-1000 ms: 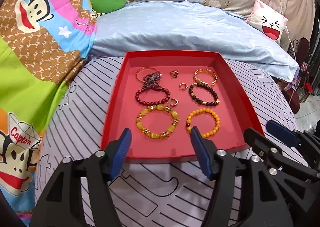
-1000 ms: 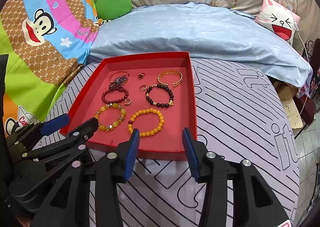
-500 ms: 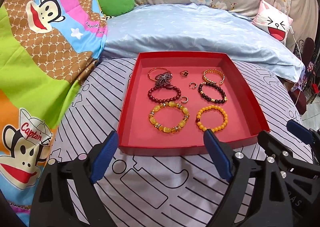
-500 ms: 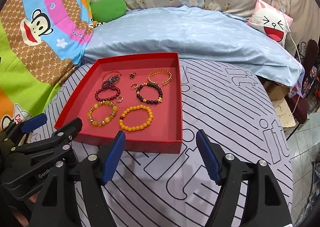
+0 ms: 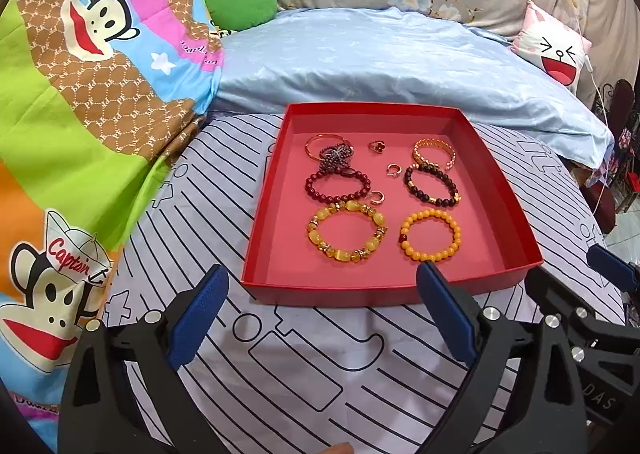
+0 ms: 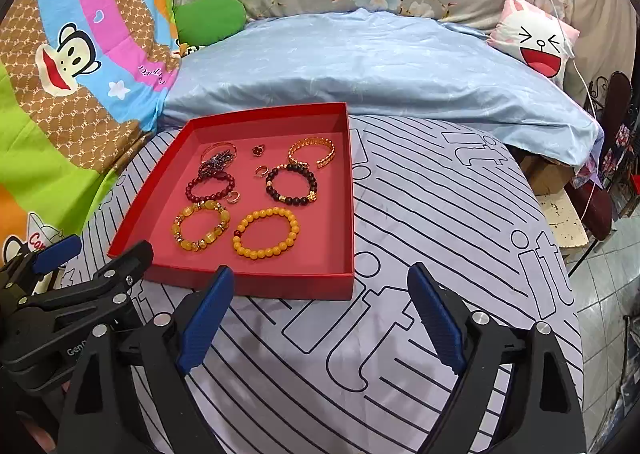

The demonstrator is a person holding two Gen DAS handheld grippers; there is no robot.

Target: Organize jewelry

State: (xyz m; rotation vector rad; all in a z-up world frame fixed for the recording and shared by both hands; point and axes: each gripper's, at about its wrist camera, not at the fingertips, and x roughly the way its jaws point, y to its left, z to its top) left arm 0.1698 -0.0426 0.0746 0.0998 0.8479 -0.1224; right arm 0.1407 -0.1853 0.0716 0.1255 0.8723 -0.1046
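Note:
A red tray [image 5: 508,209] [image 6: 352,213] lies on the striped bed sheet. It holds several bracelets: a yellow glass-bead one [image 5: 346,232] [image 6: 202,226], an orange bead one [image 5: 430,235] [image 6: 266,232], a dark red one [image 5: 338,184], a black one [image 5: 432,183] [image 6: 292,184], a gold cuff [image 5: 434,149] [image 6: 312,149], and small rings [image 5: 376,145]. My left gripper [image 5: 322,304] is open and empty, just before the tray's front edge. My right gripper [image 6: 320,300] is open and empty at the tray's front right corner.
A blue quilt [image 5: 392,53] lies behind the tray. A cartoon-monkey blanket [image 5: 80,93] rises at the left. A white face pillow [image 6: 536,41] sits at the back right. The bed's edge and a tiled floor [image 6: 608,294] are at the right.
Both grippers have opened wider and pulled back a little from the tray. The jewelry has not moved.

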